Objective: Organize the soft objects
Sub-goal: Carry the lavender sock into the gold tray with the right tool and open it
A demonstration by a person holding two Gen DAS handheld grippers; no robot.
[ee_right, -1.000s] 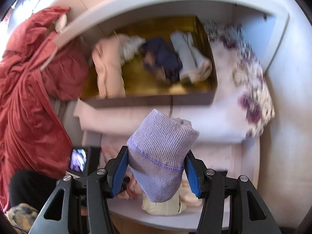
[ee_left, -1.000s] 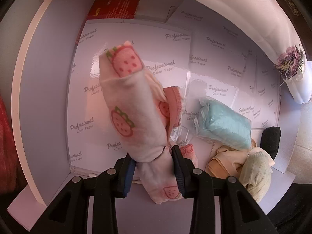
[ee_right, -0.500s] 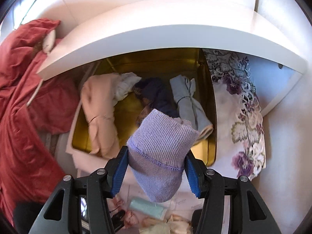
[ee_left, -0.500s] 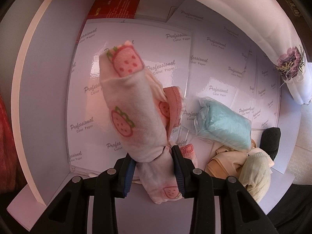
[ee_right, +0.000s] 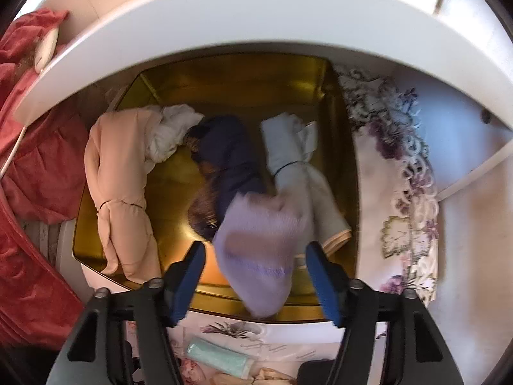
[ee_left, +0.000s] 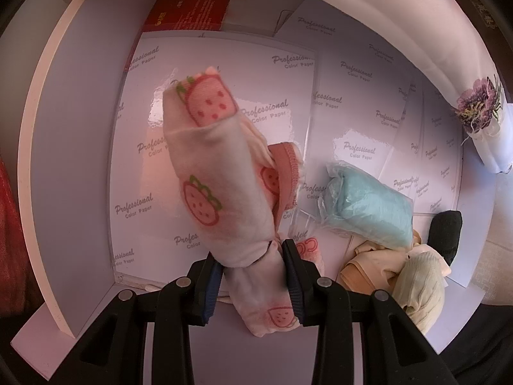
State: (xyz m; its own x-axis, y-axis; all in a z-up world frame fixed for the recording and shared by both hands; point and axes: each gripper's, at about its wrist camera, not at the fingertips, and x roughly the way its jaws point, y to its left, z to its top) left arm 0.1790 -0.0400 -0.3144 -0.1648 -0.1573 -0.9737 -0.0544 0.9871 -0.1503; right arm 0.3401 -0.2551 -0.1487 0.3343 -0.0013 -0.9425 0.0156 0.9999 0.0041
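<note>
Right hand-held gripper [ee_right: 256,276] opening, sock [ee_right: 256,256] dropping free into tin [ee_right: 224,73]; left hand-held gripper [ee_left: 253,276] pinches roll [ee_left: 218,186] at its soft, light waist, we judge.

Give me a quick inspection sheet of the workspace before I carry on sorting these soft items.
Surface: white shelf covered with wrapped colour-paper packs.
Job's things: strawberry-print roll; lilac sock, blurred, above the gold tin; peach roll, navy roll and pale blue roll lie in the tin.
Clutter: bagged teal cloth, cream pieces, black item.
Grippers: left gripper clamps the strawberry-print roll; right gripper jaws opening, pads clear of the sock.
Cables: nothing seen.
Surroundings: red fabric, floral lace cloth.
</note>
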